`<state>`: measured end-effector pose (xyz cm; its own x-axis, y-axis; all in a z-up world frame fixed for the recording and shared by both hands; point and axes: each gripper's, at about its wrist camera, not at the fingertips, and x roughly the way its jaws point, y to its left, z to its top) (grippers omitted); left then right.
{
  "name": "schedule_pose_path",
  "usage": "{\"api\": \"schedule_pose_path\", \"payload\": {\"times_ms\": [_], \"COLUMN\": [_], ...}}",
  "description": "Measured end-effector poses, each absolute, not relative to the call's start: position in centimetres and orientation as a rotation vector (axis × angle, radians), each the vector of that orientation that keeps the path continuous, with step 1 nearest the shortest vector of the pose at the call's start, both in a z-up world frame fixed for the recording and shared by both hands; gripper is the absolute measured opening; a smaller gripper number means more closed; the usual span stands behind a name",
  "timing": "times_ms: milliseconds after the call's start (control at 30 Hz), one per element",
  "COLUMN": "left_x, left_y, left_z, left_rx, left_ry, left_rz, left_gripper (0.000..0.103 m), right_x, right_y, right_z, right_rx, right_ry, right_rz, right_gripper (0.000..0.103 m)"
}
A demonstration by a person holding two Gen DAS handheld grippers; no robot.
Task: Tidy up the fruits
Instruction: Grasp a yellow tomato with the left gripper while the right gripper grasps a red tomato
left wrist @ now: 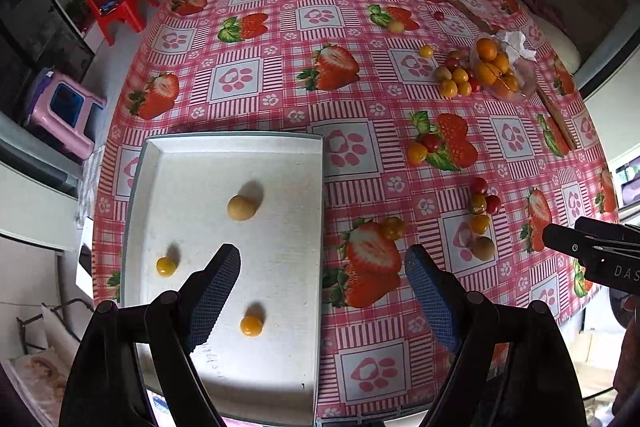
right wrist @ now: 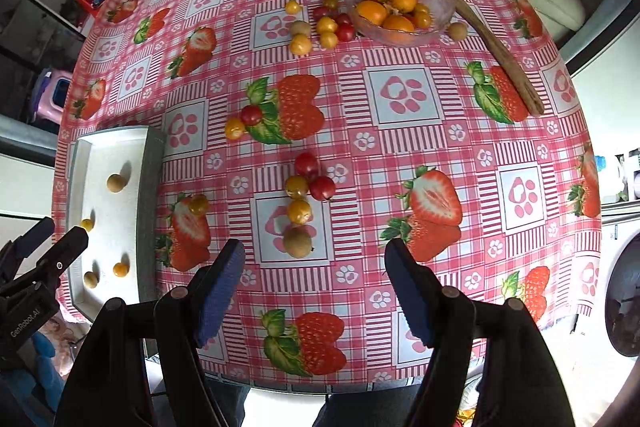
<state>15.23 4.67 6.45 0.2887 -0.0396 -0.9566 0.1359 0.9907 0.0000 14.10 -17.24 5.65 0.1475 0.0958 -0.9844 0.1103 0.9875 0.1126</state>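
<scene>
Fruits scattered on tablecloth; few in tray; both grippers empty, fingers apart.

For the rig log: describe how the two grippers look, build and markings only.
Both match: the left gripper and right gripper each have glossy black linkage arms with round pivot bolts, ending in two fingers faced with dark blue, finely textured pads. Seen from the other camera, their black bodies carry white lettering, "GenRobot.AI" on the left and "DAS" on the right. No cables or sleeves show.
</scene>
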Motion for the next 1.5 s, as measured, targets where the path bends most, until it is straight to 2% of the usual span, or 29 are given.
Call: {"api": "schedule_pose_path", "payload": {"times_ms": [167, 467, 633, 833, 900, 1033, 1133, 1167, 1200, 1233, 1267, 1500], "left_x": [15.8, 16.9, 17.7, 18.0, 18.2, 18.2, 18.1, 17.9, 18.1, 18.1, 18.7, 18.7], "left_y": [0.8, -0.6, -1.4, -1.4, -1.2, -1.2, -1.3, -1.4, -1.6, -1.7, -2.2, -0.9], "left_z": [4.1, -0.3, -2.5, -4.3, -4.8, -5.2, -5.1, -4.9, -4.7, -4.6, -4.4, -4.1], "left_rx": [0.116, 0.119, 0.156, 0.170, 0.159, 0.158, 0.144, 0.141, 0.143, 0.147, 0.150, 0.001], "left_ry": [1.336, 1.410, 1.445, 1.472, 1.490, 1.480, 1.470, 1.462, 1.453, 1.448, 1.448, 1.497], "left_rz": [-0.106, -0.095, -0.141, -0.162, -0.164, -0.159, -0.169, -0.174, -0.180, -0.191, -0.207, -0.261], "left_gripper": [0.085, 0.085, 0.085, 0.084, 0.076, 0.075, 0.068, 0.060, 0.047, 0.040, 0.025, 0.023], "right_x": [13.9, 16.0, 16.8, 17.9, 18.4, 19.2, 19.6, 19.6, 19.7, 19.7, 19.7, 19.1], "right_y": [-20.0, -20.3, -19.0, -18.2, -18.1, -17.7, -17.2, -16.8, -16.5, -16.5, -16.3, -17.8], "right_z": [4.2, 0.3, -1.9, -3.1, -3.2, -3.7, -3.8, -3.8, -3.8, -3.8, -3.7, -2.0], "right_rx": [0.202, 0.197, 0.162, 0.132, 0.135, 0.139, 0.119, 0.102, 0.092, 0.097, 0.113, 0.201], "right_ry": [1.474, 1.541, 1.563, 1.555, 1.546, 1.545, 1.544, 1.544, 1.541, 1.543, 1.545, 1.528], "right_rz": [0.012, 0.062, 0.054, 0.046, 0.046, 0.045, 0.035, 0.033, 0.037, 0.044, 0.047, 0.050], "right_gripper": [0.076, 0.075, 0.064, 0.061, 0.059, 0.055, 0.049, 0.046, 0.033, 0.022, 0.022, 0.022]}}
